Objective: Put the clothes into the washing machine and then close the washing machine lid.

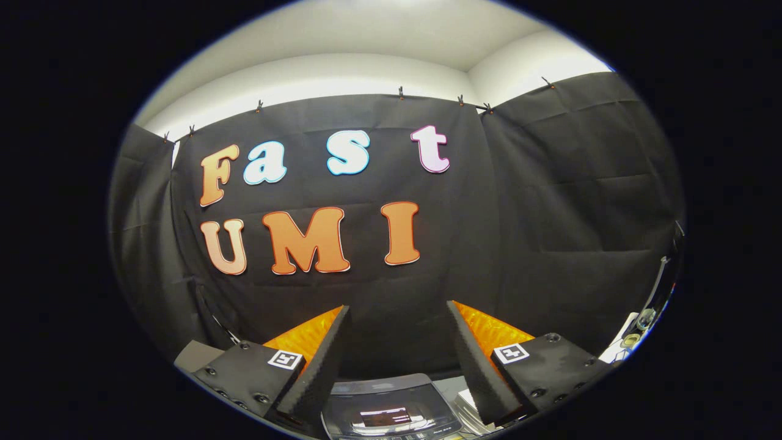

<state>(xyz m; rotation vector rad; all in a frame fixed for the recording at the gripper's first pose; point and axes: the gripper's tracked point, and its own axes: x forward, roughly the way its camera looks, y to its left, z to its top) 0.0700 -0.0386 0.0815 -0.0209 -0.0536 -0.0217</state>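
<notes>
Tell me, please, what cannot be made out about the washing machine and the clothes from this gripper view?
- Washing machine: its lid's near part is cut off below the open gripper; lid state unclear.
- Clothes: a pale stack beside the right finger is partly hidden, too small to identify.

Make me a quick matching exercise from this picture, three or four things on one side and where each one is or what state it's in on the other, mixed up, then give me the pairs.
Things:
1. washing machine
2. claw
3. black cloth wall
4. ceiling

Places or states:
A. open, nothing between its fingers
B. hanging far beyond the fingers, clipped along its top edge
C. low down between the fingers, lid shut
D. pale, above the cloth

Pairs: 1-C, 2-A, 3-B, 4-D
</notes>
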